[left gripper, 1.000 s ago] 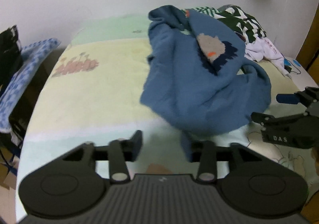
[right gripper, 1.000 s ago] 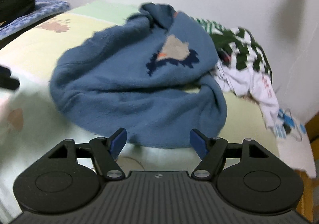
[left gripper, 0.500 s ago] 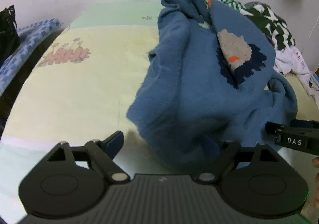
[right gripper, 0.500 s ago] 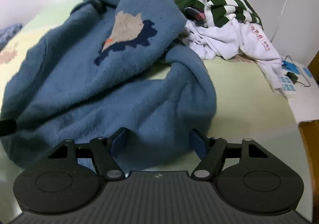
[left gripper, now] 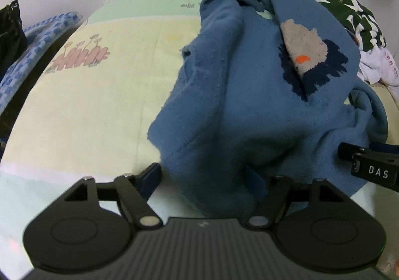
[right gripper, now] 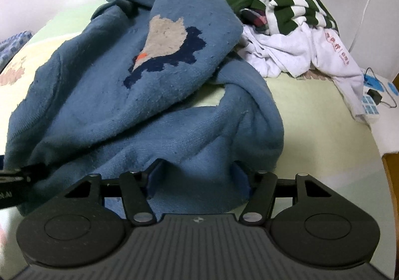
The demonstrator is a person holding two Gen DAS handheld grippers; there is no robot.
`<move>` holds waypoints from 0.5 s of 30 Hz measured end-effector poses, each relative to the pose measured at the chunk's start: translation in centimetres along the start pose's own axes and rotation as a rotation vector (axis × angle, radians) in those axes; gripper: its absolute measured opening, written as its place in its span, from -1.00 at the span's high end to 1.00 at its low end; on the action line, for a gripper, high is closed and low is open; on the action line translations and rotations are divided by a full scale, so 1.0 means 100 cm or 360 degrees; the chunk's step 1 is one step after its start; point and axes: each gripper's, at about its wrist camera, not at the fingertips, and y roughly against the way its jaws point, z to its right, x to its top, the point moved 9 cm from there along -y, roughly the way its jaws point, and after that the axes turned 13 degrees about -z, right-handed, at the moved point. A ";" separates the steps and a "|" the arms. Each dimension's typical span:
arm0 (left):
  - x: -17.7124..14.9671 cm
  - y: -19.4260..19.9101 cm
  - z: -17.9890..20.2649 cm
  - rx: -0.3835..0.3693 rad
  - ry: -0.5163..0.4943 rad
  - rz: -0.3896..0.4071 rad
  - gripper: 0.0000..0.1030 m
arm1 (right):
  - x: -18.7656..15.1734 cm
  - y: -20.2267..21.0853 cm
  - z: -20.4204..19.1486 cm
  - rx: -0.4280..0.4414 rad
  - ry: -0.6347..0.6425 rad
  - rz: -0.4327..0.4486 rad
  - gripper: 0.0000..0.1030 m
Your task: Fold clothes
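Note:
A crumpled blue sweater (left gripper: pixel 249 105) with a grey, navy and orange motif lies on the pale bed sheet (left gripper: pixel 87 105). My left gripper (left gripper: pixel 204 177) sits low at its near left hem. Its jaws are closing with the hem between them; the right finger is buried in the cloth and the left finger stands clear of it. My right gripper (right gripper: pixel 197 176) straddles a bunched fold of the sweater (right gripper: pixel 124 95) at its near right edge. Those jaws are closing too, with cloth filling the gap. Each view shows the other gripper at its edge (left gripper: pixel 369 168) (right gripper: pixel 15 175).
A pile of clothes lies behind the sweater: a green-and-white striped garment (right gripper: pixel 286 1) and a white one (right gripper: pixel 311 55). A power strip with a cable (right gripper: pixel 371 95) lies at the bed's right edge. A blue checked cloth (left gripper: pixel 30 50) and a black bag (left gripper: pixel 10 28) are left of the bed.
Both grippers have come down and forward onto the sweater's near edge. The left jaws stand wider than a second ago; the right jaws have narrowed around the fold.

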 end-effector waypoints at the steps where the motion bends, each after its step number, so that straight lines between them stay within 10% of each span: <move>1: 0.000 0.000 0.000 0.0004 0.0005 0.0000 -0.53 | 0.000 0.000 0.001 0.0012 -0.0006 0.0000 -0.20; 8: -0.001 -0.001 0.002 0.0026 0.0026 0.0007 -0.52 | 0.001 0.000 -0.003 0.0052 0.0037 0.0017 0.07; 15: -0.004 0.007 0.012 0.0015 -0.0003 0.0045 0.50 | 0.000 0.005 -0.003 0.0060 0.0105 0.0053 0.86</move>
